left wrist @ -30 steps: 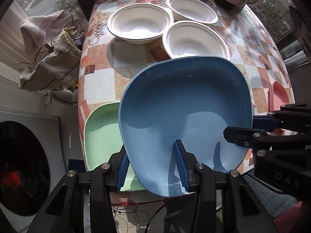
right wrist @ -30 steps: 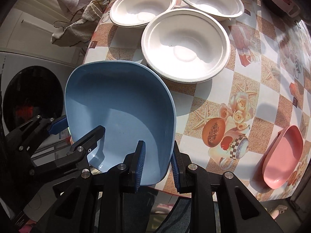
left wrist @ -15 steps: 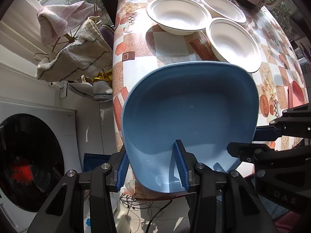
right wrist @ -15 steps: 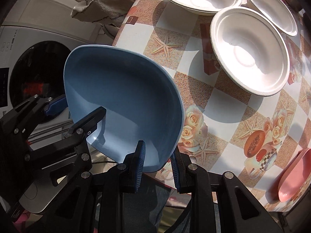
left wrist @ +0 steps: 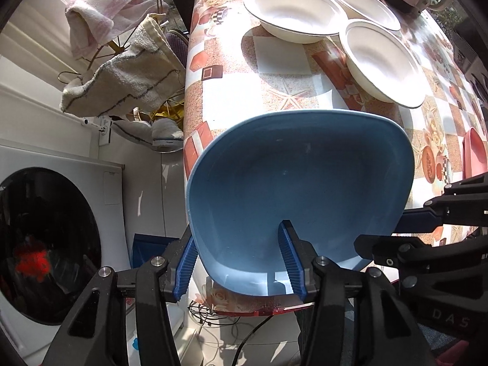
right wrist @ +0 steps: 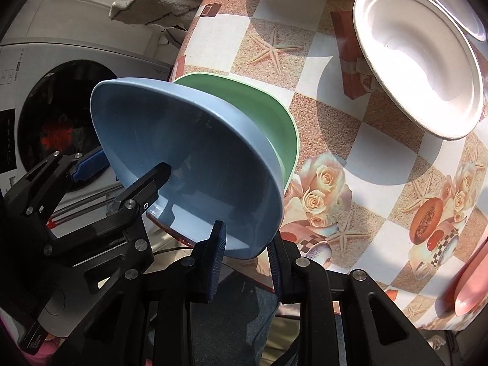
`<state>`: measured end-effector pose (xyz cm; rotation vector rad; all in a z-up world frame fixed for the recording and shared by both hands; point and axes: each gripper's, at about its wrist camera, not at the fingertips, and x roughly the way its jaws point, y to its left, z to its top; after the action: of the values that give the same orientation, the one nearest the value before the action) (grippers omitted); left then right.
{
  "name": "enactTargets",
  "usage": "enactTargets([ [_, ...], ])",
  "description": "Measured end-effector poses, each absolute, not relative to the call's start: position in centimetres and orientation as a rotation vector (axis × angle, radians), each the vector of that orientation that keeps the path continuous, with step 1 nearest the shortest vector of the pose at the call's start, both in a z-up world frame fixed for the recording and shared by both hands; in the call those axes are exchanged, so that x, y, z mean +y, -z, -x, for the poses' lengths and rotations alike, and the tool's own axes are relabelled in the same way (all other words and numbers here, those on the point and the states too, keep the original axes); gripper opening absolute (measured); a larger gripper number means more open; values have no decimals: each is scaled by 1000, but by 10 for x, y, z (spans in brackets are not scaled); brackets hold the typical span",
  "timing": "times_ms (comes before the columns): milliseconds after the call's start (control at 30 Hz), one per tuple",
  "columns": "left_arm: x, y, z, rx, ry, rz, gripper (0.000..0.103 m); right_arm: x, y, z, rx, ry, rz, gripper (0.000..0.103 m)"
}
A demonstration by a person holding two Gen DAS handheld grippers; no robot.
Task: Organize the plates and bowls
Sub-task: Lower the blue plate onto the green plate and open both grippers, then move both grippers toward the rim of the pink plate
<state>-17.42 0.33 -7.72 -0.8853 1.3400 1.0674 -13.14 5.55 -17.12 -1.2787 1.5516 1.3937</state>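
Your right hand-held gripper [right wrist: 247,253] is clamped on the near rim of the blue plate [right wrist: 195,170], which sits tilted in the green plate [right wrist: 274,122] at the bench's [right wrist: 350,140] near left corner. Your left hand-held gripper [left wrist: 238,259] straddles the same rim, its jaws having just been opening, pads apparently clear. The plate lies straight ahead of both; only the right one holds it.
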Motion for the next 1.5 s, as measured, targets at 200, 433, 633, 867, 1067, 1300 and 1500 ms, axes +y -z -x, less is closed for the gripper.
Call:
enactTargets([
  [200, 6, 77, 183, 1324, -1104, 893, 74, 50, 160, 105, 1538, -1357, 1213, 81],
  [433, 6, 67, 180, 1277, -1069, 929, 78, 35, 163, 65, 1598, -1237, 1122, 102],
  [633, 6, 58, 143, 1294, -968, 873, 78, 20, 154, 29, 1627, -1145, 1036, 102],
  [867, 6, 46, 83, 1322, -831, 758, 78, 1, 136, -18, 1647, -1077, 887, 102],
  [1067, 5, 45, 32, 1352, -714, 682, 78, -17, 124, -61, 1670, -1006, 733, 102],
  [1300, -6, 46, -17, 1385, -604, 613, 78, -39, 108, -116, 1659, -927, 571, 102],
  [1500, -8, 49, -47, 1406, -551, 590, 78, -58, 100, -163, 1622, -853, 455, 102],
])
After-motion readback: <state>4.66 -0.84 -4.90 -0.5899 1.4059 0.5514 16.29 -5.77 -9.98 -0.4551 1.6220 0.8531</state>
